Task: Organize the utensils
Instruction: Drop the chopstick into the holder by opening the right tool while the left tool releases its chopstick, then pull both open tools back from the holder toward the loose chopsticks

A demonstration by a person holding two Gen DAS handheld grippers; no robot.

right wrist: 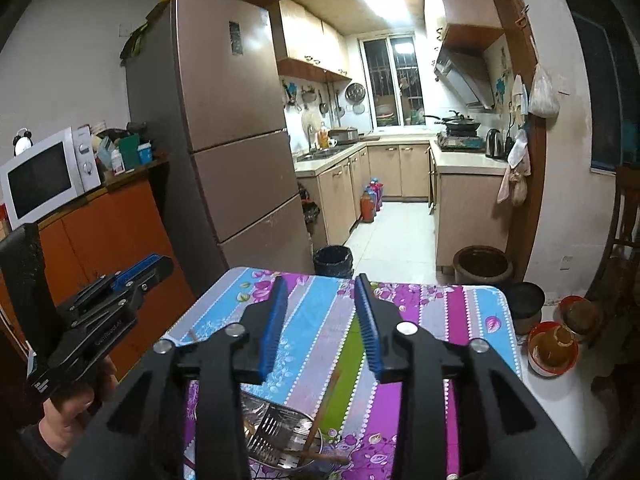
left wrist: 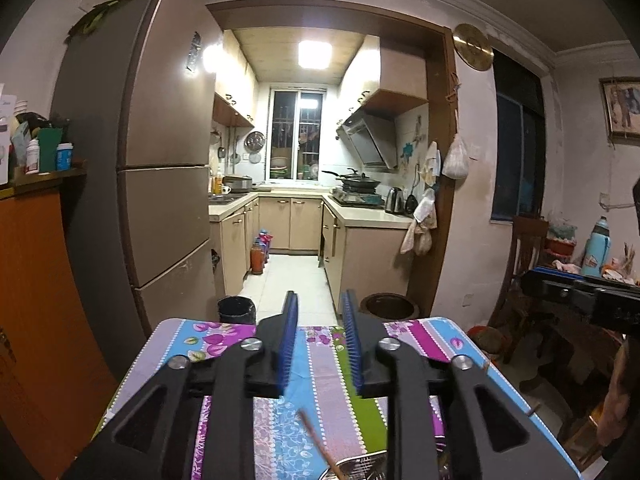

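My left gripper (left wrist: 320,298) hovers over the table with the flowered striped cloth (left wrist: 224,336), jaws open, nothing between the blue pads. Under it lie a wooden chopstick (left wrist: 320,444) and the head of a slotted metal spatula (left wrist: 360,462). My right gripper (right wrist: 321,280) is open too and holds nothing. Below it a steel basin (right wrist: 280,460) holds the slotted spatula (right wrist: 268,428) and wooden chopsticks (right wrist: 326,404). Another chopstick (right wrist: 192,336) lies near the table's left edge. The left gripper (right wrist: 160,260) shows at the left of the right wrist view, held by a hand (right wrist: 68,412).
Beyond the table's far edge stand a black bin (right wrist: 333,260) and a brown clay jar (right wrist: 482,266). A tall fridge (right wrist: 236,128) and an orange cabinet with a microwave (right wrist: 44,176) are at the left. Bowls (right wrist: 554,346) sit on the floor at the right, near a wooden chair (left wrist: 524,264).
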